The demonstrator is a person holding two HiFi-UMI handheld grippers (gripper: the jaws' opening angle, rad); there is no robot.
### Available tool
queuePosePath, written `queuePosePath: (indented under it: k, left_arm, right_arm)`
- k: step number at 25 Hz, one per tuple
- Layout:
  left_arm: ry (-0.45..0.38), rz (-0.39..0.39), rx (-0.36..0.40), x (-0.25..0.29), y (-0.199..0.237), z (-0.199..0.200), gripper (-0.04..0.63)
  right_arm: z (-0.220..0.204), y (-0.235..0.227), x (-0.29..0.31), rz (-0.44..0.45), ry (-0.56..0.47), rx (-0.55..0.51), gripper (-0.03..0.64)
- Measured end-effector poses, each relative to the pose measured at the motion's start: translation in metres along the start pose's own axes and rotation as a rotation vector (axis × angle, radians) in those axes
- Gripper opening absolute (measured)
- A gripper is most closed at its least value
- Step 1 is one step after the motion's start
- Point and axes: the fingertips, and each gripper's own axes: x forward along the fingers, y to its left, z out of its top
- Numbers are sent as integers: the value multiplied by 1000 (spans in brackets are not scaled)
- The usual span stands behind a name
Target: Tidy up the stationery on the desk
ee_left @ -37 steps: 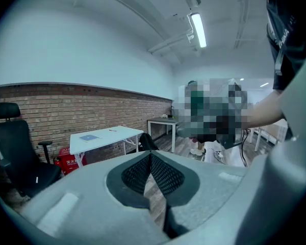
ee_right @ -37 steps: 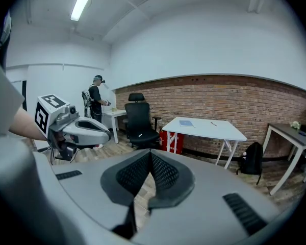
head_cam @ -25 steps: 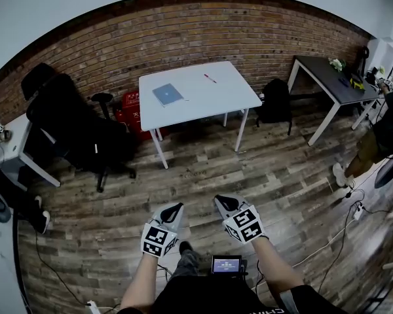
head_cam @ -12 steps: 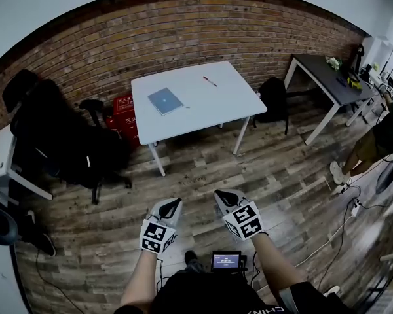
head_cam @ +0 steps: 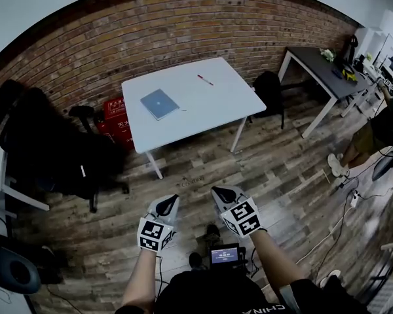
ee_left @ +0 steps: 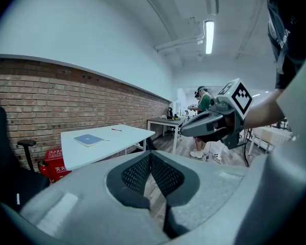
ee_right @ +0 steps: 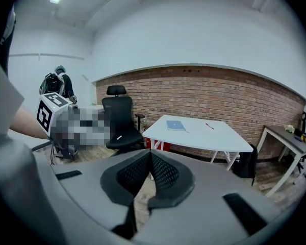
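A white desk (head_cam: 209, 106) stands ahead near the brick wall. On it lie a blue notebook (head_cam: 159, 103) and, farther right, a red pen (head_cam: 205, 80). The same desk (ee_right: 214, 137), notebook (ee_right: 176, 125) and pen (ee_right: 209, 126) show in the right gripper view; the desk (ee_left: 107, 142), notebook (ee_left: 88, 139) and pen (ee_left: 116, 129) also show in the left gripper view. My left gripper (head_cam: 170, 203) and right gripper (head_cam: 221, 193) hover side by side over the wooden floor, well short of the desk. Both are shut and hold nothing.
A black office chair (head_cam: 59, 156) stands left of the desk, with a red box (head_cam: 115, 120) under the desk's left end. A black bag (head_cam: 268, 90) sits right of the desk, and a dark table (head_cam: 327, 74) farther right. A person (head_cam: 373, 136) stands at the right edge.
The desk has drawn closer and shifted slightly left in the head view, as both grippers travelled forward over the floor. Both stayed shut.
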Motion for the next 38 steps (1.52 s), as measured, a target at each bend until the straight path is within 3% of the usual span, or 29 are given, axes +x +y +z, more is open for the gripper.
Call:
queuePosePath:
  k: [8,22,30,38]
  left_arm:
    - [20,32,-13,56,49,3,11]
    - [36,143,-17,179,153,62,11]
    - [59,196,-45,205,197,65,11]
    - [52,188,-62,243,264,60,11]
  right_arm:
    - [14,-48,64,38,7,1,8]
    - [79,-173,174,142,0,-25,8]
    - [95,-194,221,203,20,-40,8]
    - [111,-221,287,191,41,-31,8]
